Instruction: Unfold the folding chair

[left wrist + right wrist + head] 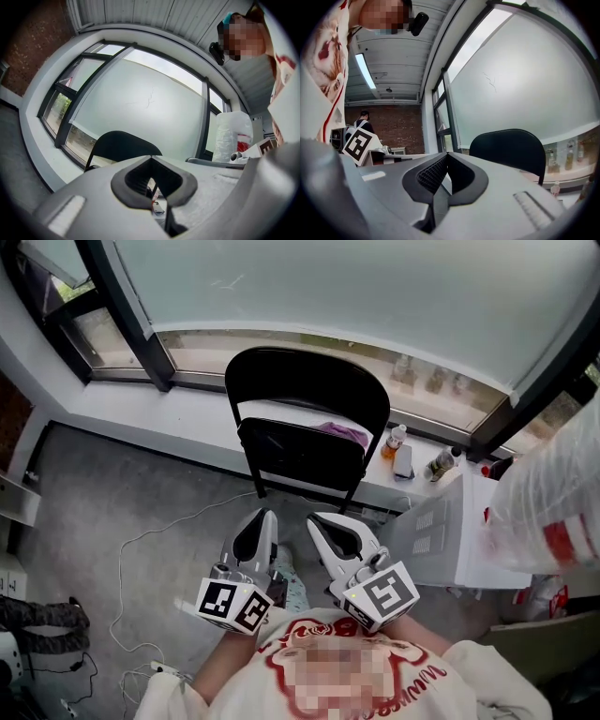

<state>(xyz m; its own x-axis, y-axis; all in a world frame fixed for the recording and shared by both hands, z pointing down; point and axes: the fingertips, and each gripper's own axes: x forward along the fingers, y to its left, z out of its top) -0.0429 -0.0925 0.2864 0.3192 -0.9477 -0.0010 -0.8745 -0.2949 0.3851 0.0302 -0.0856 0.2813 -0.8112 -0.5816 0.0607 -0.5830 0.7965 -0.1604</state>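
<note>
The folding chair (302, 442) is seen standing on the grey floor (122, 493), right against the window ledge (131, 411), with its rounded back toward the glass and its seat (300, 461) toward the person. The seat appears to be lowered away from the back, so the unfolding is judged to be done or close to it. Whether the seat is pushed fully flat cannot be told from this steep angle. In both gripper views the seat is hidden behind the tongs' own bodies, and only the back is shown. The left tongs (261, 519) and the right tongs (321, 523) are each pressed together with nothing between them. They are held side by side close to the body, near the seat's front edge but apart from it. What may be left is judged to be no more than a check or a last press on the seat. Room behind the chair is closed off by the ledge, on which small bottles (397, 440) and a pink cloth (345, 433) are set. On the right it is limited by a white cabinet (441, 531) near the chair's legs. Open floor is offered on the left, crossed only by a white cable (141, 540).
</note>
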